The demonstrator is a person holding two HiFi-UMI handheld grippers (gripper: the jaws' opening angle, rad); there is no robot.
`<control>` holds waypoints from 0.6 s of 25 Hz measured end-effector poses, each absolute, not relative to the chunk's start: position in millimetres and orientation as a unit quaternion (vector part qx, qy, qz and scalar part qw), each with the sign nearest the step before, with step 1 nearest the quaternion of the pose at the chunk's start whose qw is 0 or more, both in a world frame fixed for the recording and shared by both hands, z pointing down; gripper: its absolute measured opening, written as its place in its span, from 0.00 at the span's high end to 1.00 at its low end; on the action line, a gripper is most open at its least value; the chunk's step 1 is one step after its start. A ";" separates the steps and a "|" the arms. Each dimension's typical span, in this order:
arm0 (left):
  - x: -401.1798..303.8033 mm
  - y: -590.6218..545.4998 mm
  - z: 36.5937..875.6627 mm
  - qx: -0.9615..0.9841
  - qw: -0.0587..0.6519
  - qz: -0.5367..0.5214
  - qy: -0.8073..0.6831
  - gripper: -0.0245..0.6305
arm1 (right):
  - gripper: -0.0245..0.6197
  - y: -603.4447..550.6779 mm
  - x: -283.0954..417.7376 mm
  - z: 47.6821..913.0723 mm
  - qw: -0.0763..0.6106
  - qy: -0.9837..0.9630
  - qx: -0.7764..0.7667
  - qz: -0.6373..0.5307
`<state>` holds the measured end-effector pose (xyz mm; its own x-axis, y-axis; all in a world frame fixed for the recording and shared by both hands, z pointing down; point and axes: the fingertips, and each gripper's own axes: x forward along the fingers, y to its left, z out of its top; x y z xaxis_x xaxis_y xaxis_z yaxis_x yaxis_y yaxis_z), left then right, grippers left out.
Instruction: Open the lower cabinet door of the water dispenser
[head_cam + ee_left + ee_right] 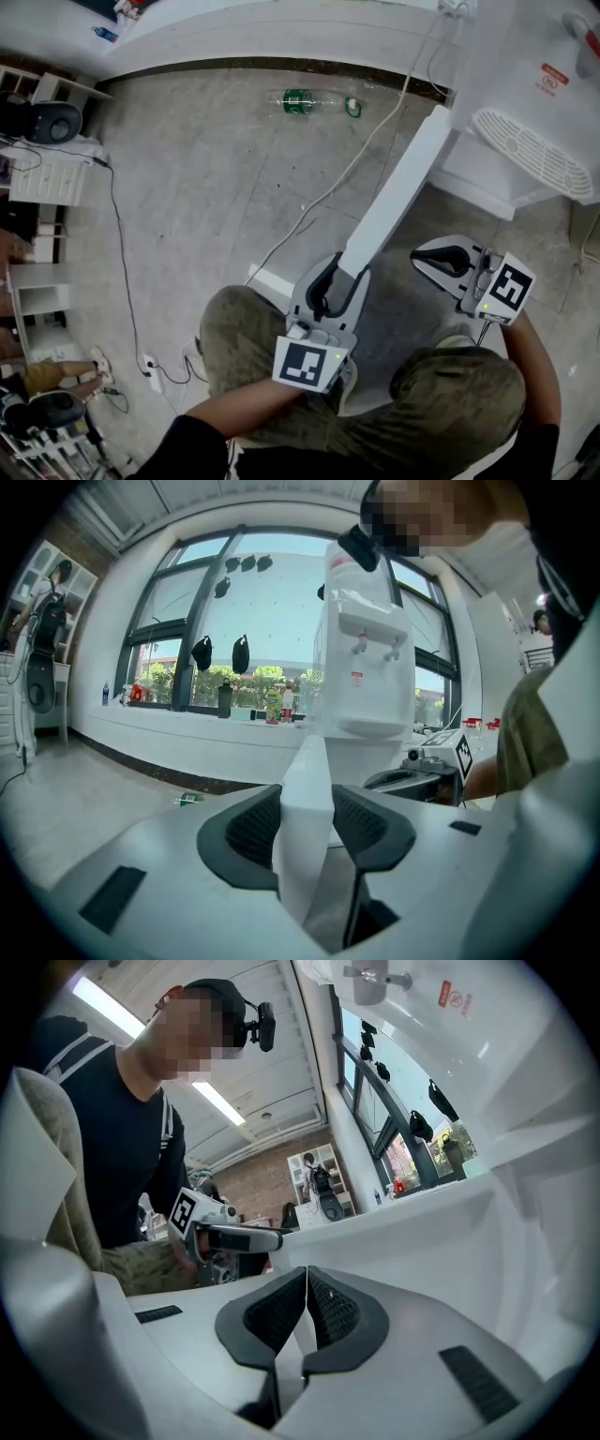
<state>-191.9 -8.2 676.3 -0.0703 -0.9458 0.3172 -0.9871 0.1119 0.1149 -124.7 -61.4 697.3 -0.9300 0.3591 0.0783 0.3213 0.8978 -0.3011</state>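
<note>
Left gripper seemingly clamped; right gripper closed.

Cabinet door: white hard panel, smooth, plastic-looking, faint sheen.
Water dispenser: white plastic casing, glossy.
Drip grille: white slatted plastic, ribbed surface.
Left hand-held gripper: off-white plastic shell, matt and smooth; pads black, rubbery-looking, finely dimpled.
Right hand-held gripper: same matt white shell, same black dimpled pads.
Marker cube: matt faces, black-on-white print.
Floor: grey, matt, mottled, concrete-like.
Bottle: clear plastic, green label.
Cable: white, smooth sheath.
Trousers: olive cloth, matt, creased.
</note>
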 end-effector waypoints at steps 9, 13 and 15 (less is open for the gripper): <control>-212.6 -12.4 675.1 0.635 0.153 0.055 -0.755 0.69 | 0.96 -81.0 -128.3 701.1 0.080 -0.976 -0.163 0.122; -221.3 -14.2 676.5 0.622 0.160 0.053 -0.765 0.68 | 0.96 -91.5 -132.1 699.0 0.087 -0.974 -0.153 0.142; -226.5 -15.3 676.0 0.616 0.162 0.048 -0.770 0.67 | 0.96 -95.9 -139.2 693.7 0.094 -0.975 -0.144 0.139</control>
<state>-226.5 -15.3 676.0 -0.1897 -0.9321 0.3086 -0.9633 0.2374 0.1251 -139.2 -95.9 693.7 -0.9405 0.3079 0.1440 0.2553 0.9196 -0.2984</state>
